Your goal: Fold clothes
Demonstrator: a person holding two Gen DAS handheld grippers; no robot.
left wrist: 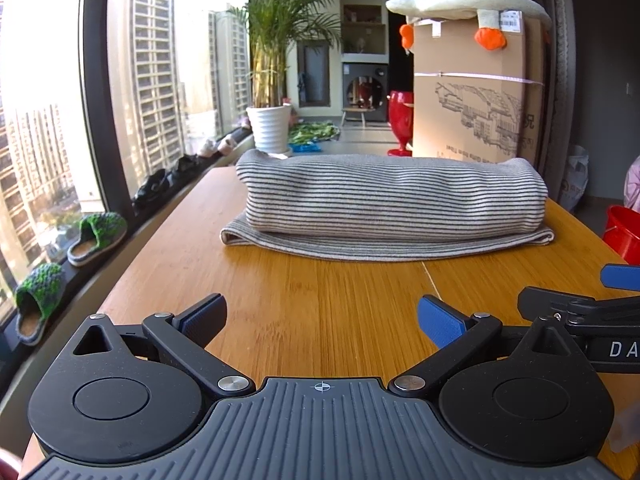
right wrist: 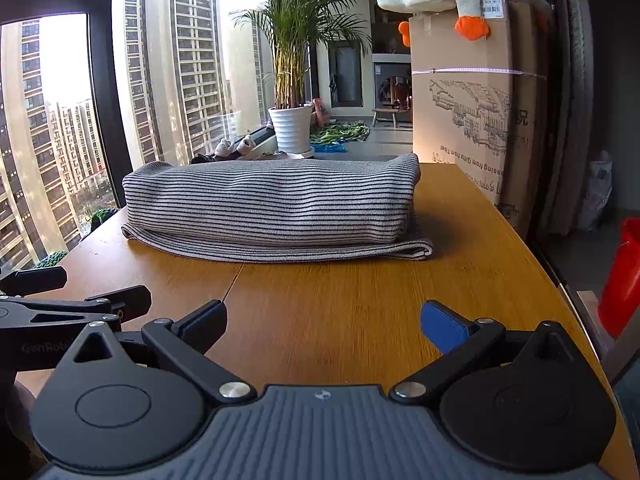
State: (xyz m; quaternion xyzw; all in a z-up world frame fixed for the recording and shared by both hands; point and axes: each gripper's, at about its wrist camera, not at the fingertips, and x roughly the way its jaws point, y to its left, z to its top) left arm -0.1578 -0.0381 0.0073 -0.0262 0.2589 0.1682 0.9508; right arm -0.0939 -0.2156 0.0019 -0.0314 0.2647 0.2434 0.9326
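Observation:
A grey garment with thin dark stripes (left wrist: 390, 208) lies folded into a thick bundle on the far part of the wooden table (left wrist: 320, 312); it also shows in the right wrist view (right wrist: 276, 212). My left gripper (left wrist: 322, 318) is open and empty, low over the table, well short of the garment. My right gripper (right wrist: 324, 320) is open and empty, beside the left one, also short of the garment. The right gripper's side shows at the right edge of the left wrist view (left wrist: 580, 308), and the left gripper's shows at the left of the right wrist view (right wrist: 68, 304).
A large cardboard box (left wrist: 476, 92) with a plush toy (left wrist: 464, 4) on top stands behind the table's far right. A potted palm (left wrist: 270, 120) stands by the window. Slippers (left wrist: 98, 232) line the window sill on the left. A red bucket (left wrist: 624, 232) is on the right.

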